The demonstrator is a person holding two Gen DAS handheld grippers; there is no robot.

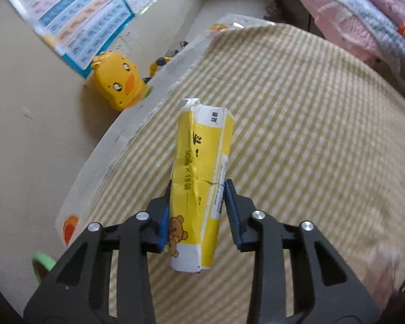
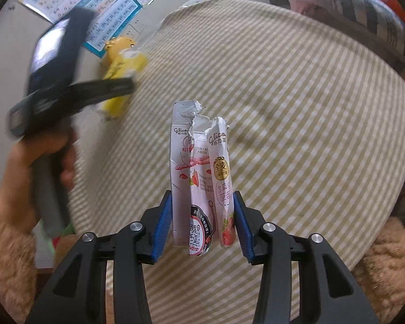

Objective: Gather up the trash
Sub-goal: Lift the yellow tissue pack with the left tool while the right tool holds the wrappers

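The left gripper squeezes the yellow wrapper over the striped bed; the right gripper grips the pink snack box; squeeze firmly, lift slowly; the duck toy sits far left.

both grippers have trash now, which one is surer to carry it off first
Right, probably. The right gripper has both pads flat against the pink box. The left gripper looks shut on the yellow pack, but the view is blurred.

We see the left gripper and the hand on it only as a blur; behind them the yellow toy is smeared and half hidden.
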